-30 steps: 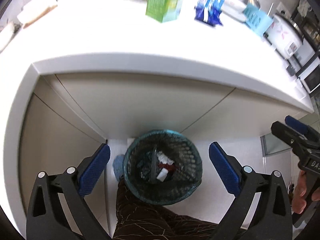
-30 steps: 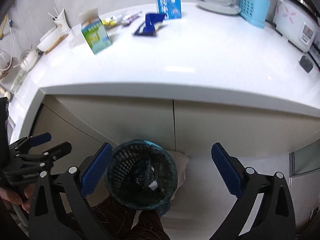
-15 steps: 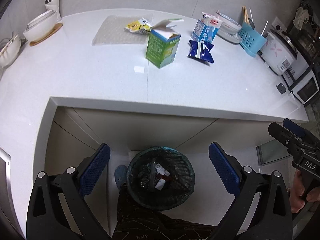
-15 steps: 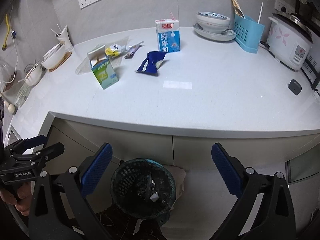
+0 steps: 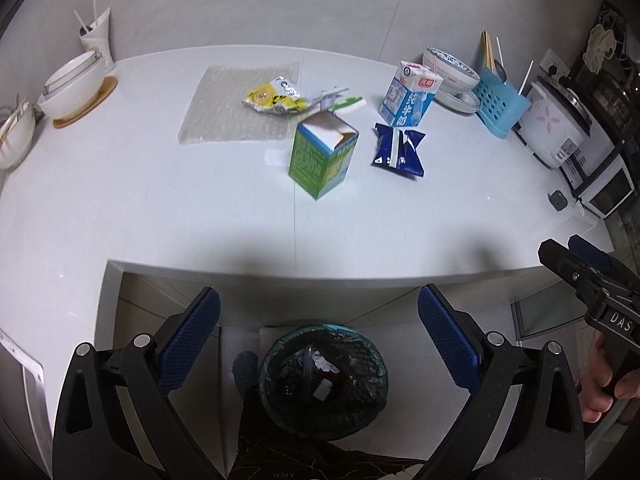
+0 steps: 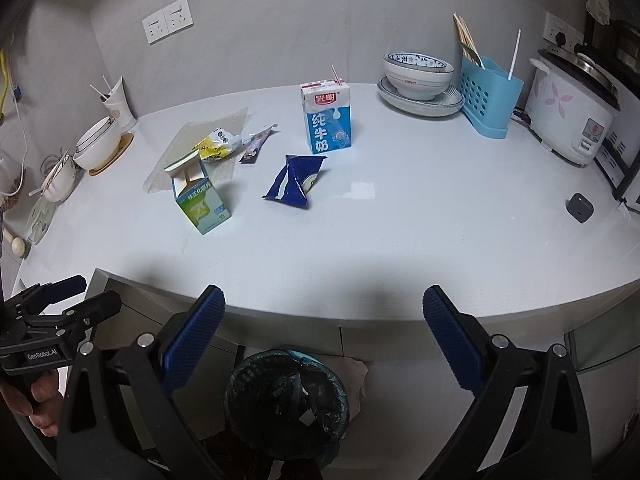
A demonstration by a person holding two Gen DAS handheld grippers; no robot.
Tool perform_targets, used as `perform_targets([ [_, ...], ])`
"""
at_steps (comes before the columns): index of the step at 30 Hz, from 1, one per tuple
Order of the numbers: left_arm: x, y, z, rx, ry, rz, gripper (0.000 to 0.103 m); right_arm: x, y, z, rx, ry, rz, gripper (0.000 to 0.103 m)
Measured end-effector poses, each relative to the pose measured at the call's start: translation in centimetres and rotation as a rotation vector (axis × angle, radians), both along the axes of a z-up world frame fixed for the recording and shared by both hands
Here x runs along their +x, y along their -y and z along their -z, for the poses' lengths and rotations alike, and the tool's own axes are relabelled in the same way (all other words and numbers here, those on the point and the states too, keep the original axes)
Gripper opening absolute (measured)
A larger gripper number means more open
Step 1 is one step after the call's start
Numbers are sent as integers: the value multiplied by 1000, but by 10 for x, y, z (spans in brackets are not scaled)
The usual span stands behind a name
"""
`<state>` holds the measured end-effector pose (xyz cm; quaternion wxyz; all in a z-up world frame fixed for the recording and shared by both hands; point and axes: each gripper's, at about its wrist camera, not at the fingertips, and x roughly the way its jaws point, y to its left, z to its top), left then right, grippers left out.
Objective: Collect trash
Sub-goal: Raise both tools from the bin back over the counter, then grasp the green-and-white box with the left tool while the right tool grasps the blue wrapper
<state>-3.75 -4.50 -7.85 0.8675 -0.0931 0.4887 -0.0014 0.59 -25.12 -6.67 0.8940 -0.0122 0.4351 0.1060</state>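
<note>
A mesh trash bin [image 5: 323,380] with some scraps in it stands on the floor under the white counter [image 5: 160,208]; it also shows in the right wrist view [image 6: 286,398]. On the counter lie an open green box [image 5: 322,160] [image 6: 200,204], a blue wrapper [image 5: 398,148] [image 6: 296,178], a milk carton [image 5: 412,98] [image 6: 328,118], a yellow wrapper [image 5: 276,96] [image 6: 216,144] and a small sachet [image 6: 256,146]. My left gripper [image 5: 318,336] and right gripper [image 6: 322,338] are both open and empty, held above the bin in front of the counter edge.
A sheet of bubble wrap [image 5: 224,112] lies under the yellow wrapper. Bowls [image 5: 74,84] stand at the left. Stacked dishes [image 6: 420,80], a blue utensil caddy [image 6: 488,100] and a rice cooker [image 6: 572,116] stand at the right. A small grey object [image 6: 579,207] lies near the right edge.
Both grippers have risen from low over the bin; the counter top and its trash have come fully into view. Both stay open and empty.
</note>
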Motion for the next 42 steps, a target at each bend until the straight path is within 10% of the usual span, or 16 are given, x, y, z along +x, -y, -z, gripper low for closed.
perform_targets([
  [15, 78, -17, -4, 18, 13, 48, 97, 66, -24, -20, -18, 0, 39, 95],
  [37, 158, -16, 55, 43, -32, 186, 95, 179, -66, 35, -39, -200, 99, 95],
  [42, 166, -13, 60, 43, -29, 206, 82, 202, -74, 51, -40, -250, 120, 90],
])
